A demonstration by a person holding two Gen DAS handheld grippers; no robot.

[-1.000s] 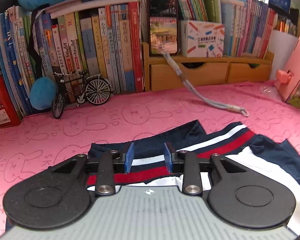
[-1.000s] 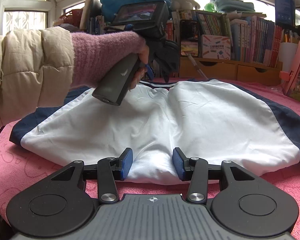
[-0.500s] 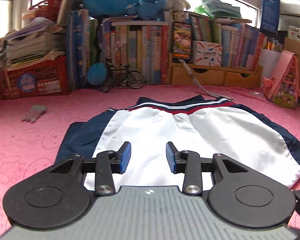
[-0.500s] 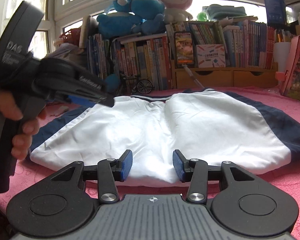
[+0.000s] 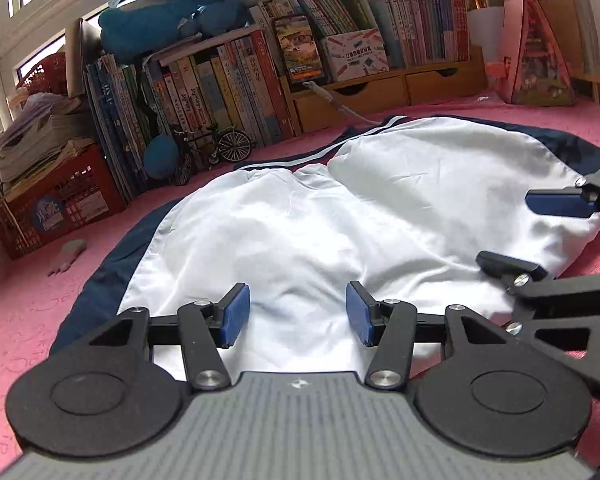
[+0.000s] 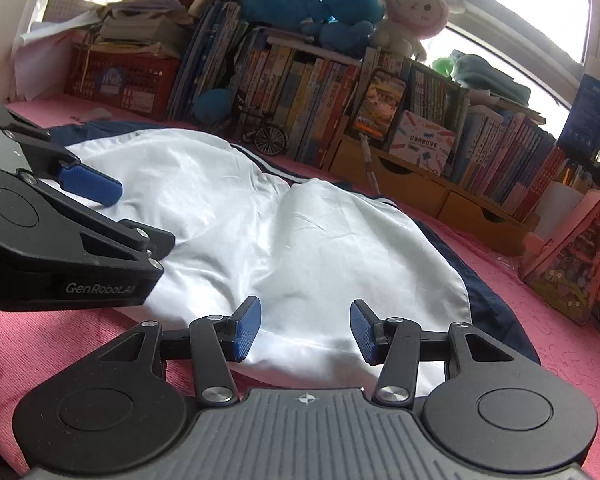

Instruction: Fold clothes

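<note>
Clothing, a white and navy garment (image 5: 340, 208), is lying spread on the pink desk (image 5: 40, 320) while left hand-held gripper (image 5: 298, 314) and right hand-held gripper (image 6: 305, 330) are hovering wide open, empty, at its near hem; pinching both layers evenly should be keeping any fold straight.

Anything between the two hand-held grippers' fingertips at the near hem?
Only the white and navy garment lies between the left hand-held gripper and the right hand-held gripper, with pink cloth at its hem; both wrist views show it.

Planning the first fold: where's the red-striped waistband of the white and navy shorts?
In the left wrist view, the waistband lies at the shorts' far edge, nearest the small model bicycle.
</note>
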